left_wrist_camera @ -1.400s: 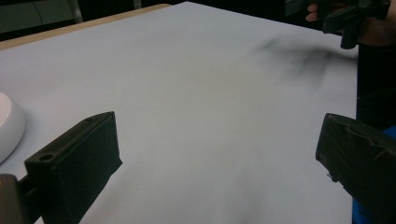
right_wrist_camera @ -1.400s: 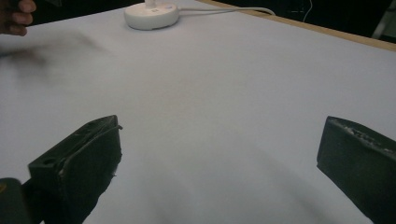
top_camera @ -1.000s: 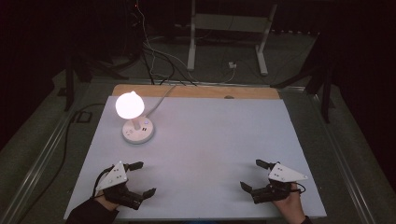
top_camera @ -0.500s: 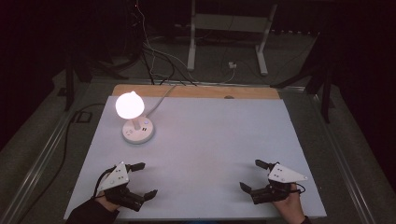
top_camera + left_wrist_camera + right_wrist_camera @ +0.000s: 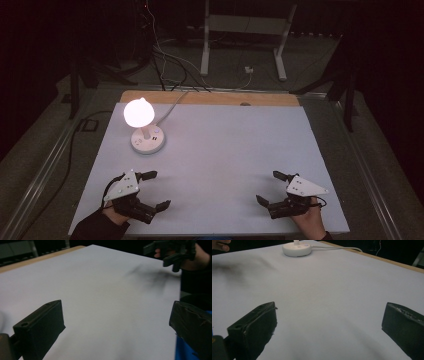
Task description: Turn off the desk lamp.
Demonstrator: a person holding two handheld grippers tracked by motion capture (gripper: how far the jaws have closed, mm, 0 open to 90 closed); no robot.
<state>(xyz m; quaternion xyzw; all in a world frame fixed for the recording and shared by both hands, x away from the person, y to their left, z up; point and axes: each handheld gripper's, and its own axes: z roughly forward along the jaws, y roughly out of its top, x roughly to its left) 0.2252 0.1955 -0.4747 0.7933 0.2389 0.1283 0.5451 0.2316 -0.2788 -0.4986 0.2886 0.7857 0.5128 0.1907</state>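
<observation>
White lamp [image 5: 145, 131] stands upright (lit) on table [image 5: 225, 150].

Dim room, glaring lamp [image 5: 139, 113], soft shadows

Left hand-held gripper [image 5: 153, 190]: black blocky jaws, grey three-cornered plate on top. Right hand-held gripper [image 5: 270, 188]: same build. Dark sleeve at left wrist.

A table [image 5: 215, 165] with a pale white top and a wooden strip [image 5: 210, 98] along its far edge carries a small lamp [image 5: 147, 140]: its round white base sits at the far left, its globe glowing, its white cord [image 5: 172, 106] trailing off over the far edge.
</observation>
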